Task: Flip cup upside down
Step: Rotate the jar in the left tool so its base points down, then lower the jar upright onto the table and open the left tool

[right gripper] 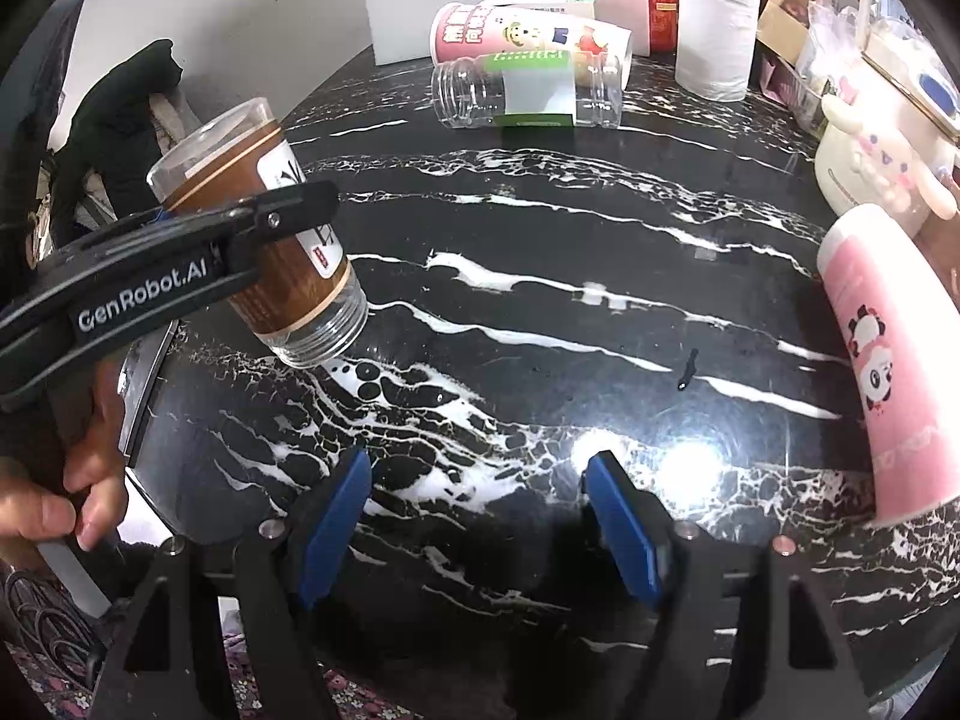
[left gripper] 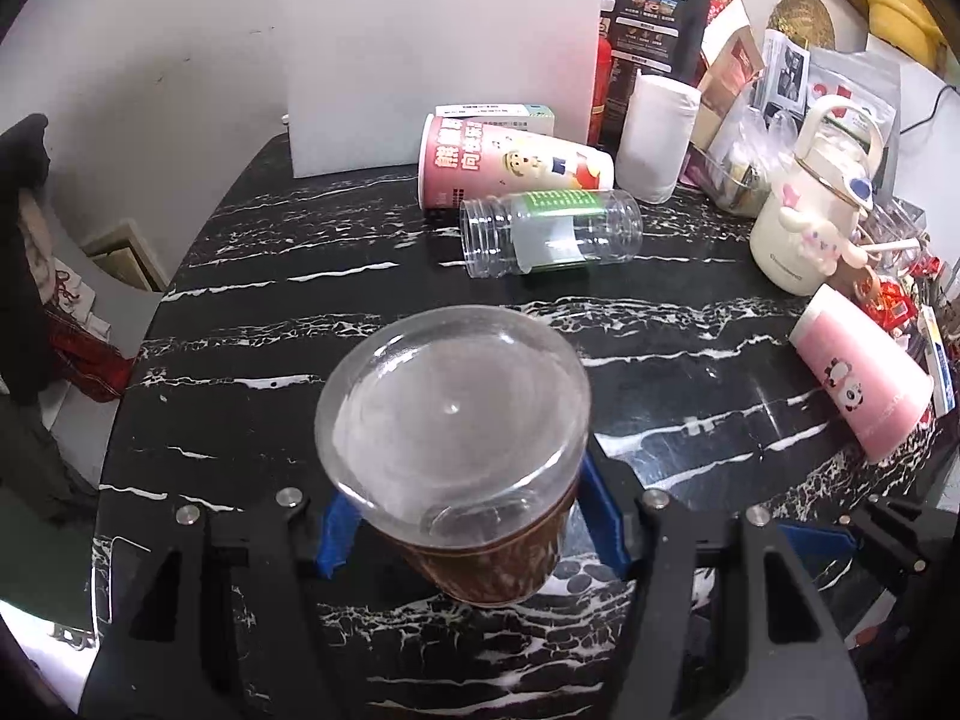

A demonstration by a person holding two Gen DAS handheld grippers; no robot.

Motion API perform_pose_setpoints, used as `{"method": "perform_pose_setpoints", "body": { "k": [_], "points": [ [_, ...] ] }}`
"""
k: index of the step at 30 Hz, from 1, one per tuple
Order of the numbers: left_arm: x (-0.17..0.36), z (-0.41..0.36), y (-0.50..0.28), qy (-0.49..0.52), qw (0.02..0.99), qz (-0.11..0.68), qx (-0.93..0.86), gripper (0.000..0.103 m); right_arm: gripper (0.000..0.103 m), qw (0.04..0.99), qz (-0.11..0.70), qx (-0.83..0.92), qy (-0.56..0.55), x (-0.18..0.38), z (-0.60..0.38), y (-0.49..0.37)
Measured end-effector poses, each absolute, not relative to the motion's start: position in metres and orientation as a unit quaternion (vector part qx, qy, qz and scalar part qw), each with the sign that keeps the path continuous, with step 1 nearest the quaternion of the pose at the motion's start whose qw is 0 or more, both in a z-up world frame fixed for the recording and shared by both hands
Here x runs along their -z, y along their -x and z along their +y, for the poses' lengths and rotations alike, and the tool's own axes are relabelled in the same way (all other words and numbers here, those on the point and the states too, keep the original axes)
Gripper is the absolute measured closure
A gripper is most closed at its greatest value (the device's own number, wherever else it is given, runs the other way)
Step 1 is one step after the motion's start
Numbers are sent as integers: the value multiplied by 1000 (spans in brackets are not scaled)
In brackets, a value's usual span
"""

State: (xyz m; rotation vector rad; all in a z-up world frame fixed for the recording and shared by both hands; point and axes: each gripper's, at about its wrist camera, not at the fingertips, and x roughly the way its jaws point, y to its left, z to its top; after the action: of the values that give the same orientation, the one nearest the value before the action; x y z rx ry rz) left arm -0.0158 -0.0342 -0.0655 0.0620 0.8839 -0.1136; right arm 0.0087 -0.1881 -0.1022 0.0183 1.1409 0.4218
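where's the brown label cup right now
The brown-label cup is clamped in the left tongs, tilted above the near-left part of the black marble table. In the right wrist view it is at far left, well short of the lying clear jar.

- Lighting: bright, from overhead; two glare spots on the glossy black marble table (right gripper: pixel 630 312) in the right wrist view.
- Distortion: strong fisheye bending; dark vignette at corners.
- Focus: mostly sharp; the cup base (left gripper: pixel 450 414) nearest the lens slightly soft.
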Motion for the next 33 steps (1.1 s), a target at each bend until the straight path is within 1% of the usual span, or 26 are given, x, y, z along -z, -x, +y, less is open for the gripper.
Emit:
{"method": "perform_pose_setpoints", "body": {
  "k": [3, 8, 21, 23, 25, 30, 33],
  "points": [
    [67, -37, 19, -34, 901, 430, 52, 42, 28, 822, 534, -198, -9, 101, -189, -5],
    [82, -35, 18, -18, 884, 464, 54, 42, 28, 824, 531, -196, -9, 98, -190, -1],
    [78, -35, 19, -18, 887, 457, 62, 42, 28, 829, 524, -192, -16, 89, -194, 2],
    [77, -36, 19, -21, 887, 458, 59, 39, 28, 829, 524, -192, -17, 89, -194, 2],
    [77, -37, 19, -22, 886, 459, 60, 32, 28, 829, 524, -192, -17, 88, -193, 3],
    [68, -39, 22, -32, 889, 454, 54, 30, 28, 831, 522, -191, -14, 84, -193, 4],
    [56, -39, 27, -34, 894, 444, 55, 25, 28, 835, 517, -190, -13, 78, -195, 6]
  ]
}}
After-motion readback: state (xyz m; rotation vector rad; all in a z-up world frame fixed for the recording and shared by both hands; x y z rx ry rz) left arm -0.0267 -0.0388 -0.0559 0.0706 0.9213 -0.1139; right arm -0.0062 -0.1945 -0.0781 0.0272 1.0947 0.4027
